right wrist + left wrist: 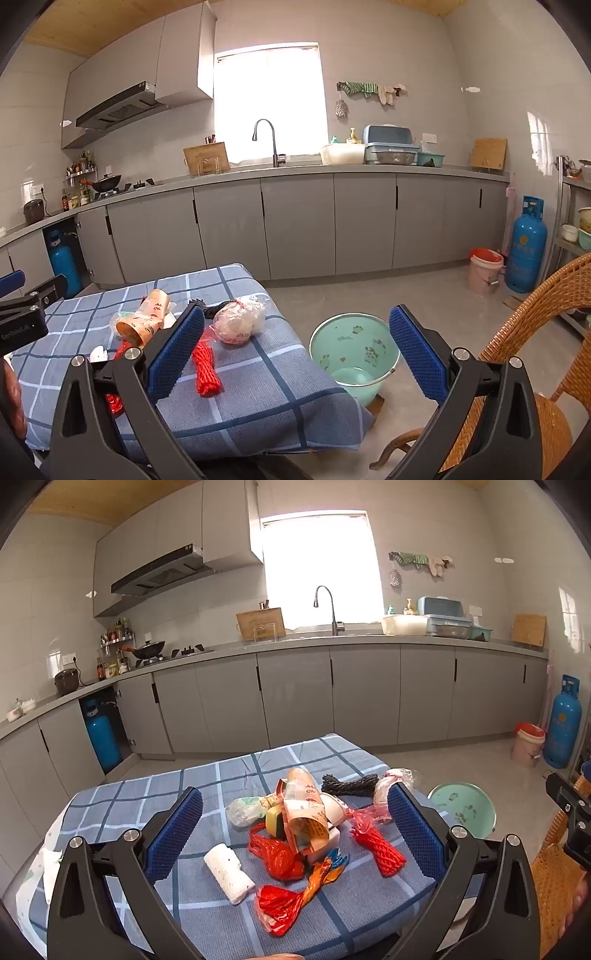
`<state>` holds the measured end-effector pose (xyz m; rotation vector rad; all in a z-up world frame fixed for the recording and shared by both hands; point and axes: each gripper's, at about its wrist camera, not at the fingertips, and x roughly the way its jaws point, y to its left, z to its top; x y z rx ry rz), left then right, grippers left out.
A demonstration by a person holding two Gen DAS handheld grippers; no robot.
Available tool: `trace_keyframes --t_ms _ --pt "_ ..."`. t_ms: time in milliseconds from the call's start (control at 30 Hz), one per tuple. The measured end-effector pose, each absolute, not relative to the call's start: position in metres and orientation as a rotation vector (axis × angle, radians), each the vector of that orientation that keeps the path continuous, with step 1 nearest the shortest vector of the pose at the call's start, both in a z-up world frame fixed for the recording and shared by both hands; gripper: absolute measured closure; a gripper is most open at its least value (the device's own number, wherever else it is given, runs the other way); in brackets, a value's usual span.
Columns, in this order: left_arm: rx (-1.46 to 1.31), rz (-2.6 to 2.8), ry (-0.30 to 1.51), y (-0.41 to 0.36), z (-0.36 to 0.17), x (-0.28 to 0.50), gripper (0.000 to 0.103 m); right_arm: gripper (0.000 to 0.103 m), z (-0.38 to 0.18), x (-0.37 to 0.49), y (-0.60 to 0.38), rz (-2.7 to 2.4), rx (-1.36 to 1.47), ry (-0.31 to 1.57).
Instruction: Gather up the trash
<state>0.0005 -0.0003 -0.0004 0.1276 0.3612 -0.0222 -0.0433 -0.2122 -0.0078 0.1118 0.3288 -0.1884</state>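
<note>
A blue checked woven cloth (207,915) covers the small table, and the trash is heaped near its middle: a crumpled orange printed paper wrapper (306,812), a white foam-net sleeve (229,873), glossy red plastic bags (277,904), a ribbed red foam net (378,849), a coil of dark rope (349,784) and a knotted clear bag (238,321). The left gripper (295,834) is held wide open above the heap, nothing gripped between its blue textured pads. The right gripper (297,350) is likewise spread and empty, straddling the table's right edge. A pale green plastic bucket (354,354) stands on the floor just beside that edge, a woven wicker chair (532,332) close on its right. Open grey floor lies beyond, up to the cabinets.
</note>
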Motion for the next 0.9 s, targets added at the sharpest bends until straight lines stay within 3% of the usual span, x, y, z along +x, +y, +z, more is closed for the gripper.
trace_keyframes --t_ms 900 --pt "0.114 -0.016 0.37 0.006 -0.01 0.0 0.004 0.005 -0.027 -0.039 -0.218 -0.198 0.132 0.375"
